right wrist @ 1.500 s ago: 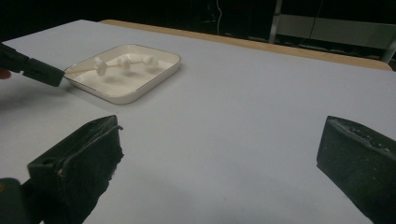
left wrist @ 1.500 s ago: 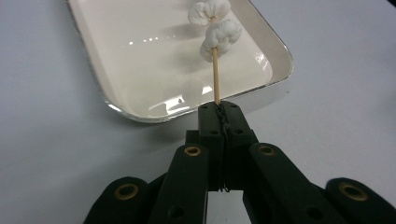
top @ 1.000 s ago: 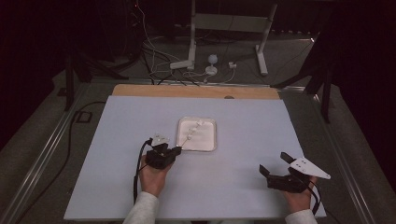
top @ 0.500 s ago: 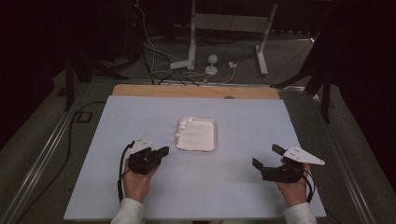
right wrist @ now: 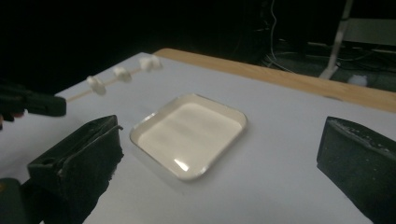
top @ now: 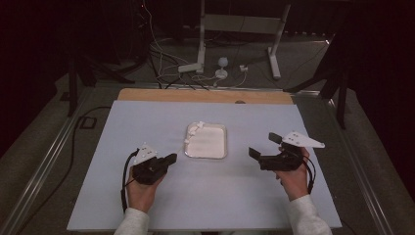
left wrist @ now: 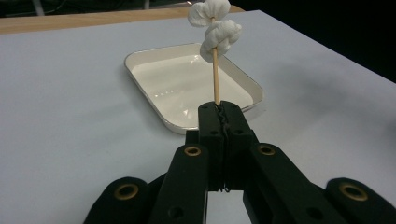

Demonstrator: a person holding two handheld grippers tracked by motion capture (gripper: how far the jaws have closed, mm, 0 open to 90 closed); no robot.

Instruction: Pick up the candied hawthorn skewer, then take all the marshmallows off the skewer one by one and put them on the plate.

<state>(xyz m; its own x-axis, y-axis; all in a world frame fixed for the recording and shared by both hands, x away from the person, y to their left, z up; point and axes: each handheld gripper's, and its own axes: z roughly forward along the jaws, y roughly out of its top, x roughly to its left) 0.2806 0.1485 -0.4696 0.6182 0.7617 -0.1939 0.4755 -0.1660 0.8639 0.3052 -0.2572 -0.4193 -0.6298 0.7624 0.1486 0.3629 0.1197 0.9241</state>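
Your left gripper (left wrist: pixel 219 109) clenches the skewer (left wrist: pixel 215 74), which points toward the tray (left wrist: pixel 191 84) ahead. Your right gripper (top: pixel 266 149) waits released, just beside the tray's other side.

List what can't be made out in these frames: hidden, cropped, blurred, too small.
- Skewer: the end inside the shut left gripper is hidden by its jaws, left gripper view.
- White pieces: too small to count in the high view; blurred in the right gripper view.
- Right gripper: both jaws cut off by the bottom edge, right gripper view.
- Tray: near corner hidden behind a jaw, right gripper view.
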